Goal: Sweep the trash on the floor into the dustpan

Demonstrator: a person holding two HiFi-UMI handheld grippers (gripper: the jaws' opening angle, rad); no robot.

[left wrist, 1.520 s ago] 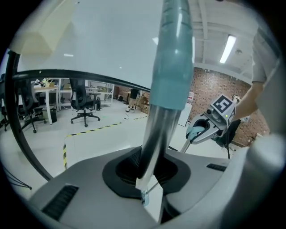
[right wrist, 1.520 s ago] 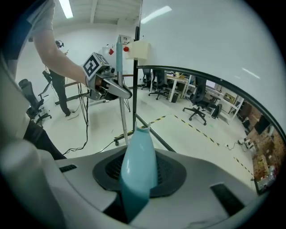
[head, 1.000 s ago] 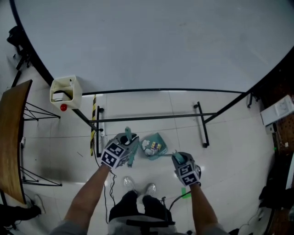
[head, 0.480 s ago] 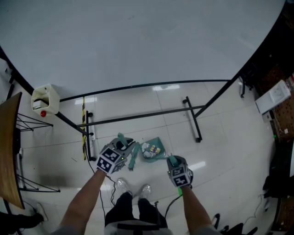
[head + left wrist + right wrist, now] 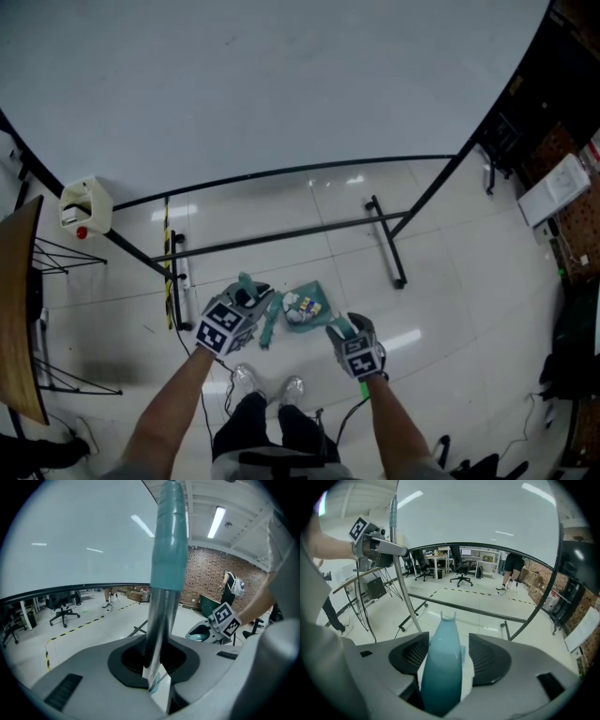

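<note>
Floor [image 5: 450, 281]: white tile, high gloss, mirroring the ceiling lights. Broom handle [image 5: 157, 620]: bright polished metal tube. Its upper grip [image 5: 169, 541] is teal plastic, smooth, with a satin sheen. Dustpan [image 5: 311, 322] and dustpan handle [image 5: 440, 667]: teal plastic, smooth, low sheen. Left claw [image 5: 154, 665]: grey plastic, matt finish. Frame [image 5: 281, 234]: black tube, apparently painted metal. Wall [image 5: 201, 573]: rough red-brown brick. Board [image 5: 19, 309]: brown, wood-look, matt.

Your left gripper [image 5: 251, 298] and right gripper [image 5: 339, 330] are grey moulded shells, each topped with a cube of black-and-white square markers. You wear dark trousers [image 5: 255, 429] and pale shoes [image 5: 246, 380].
</note>
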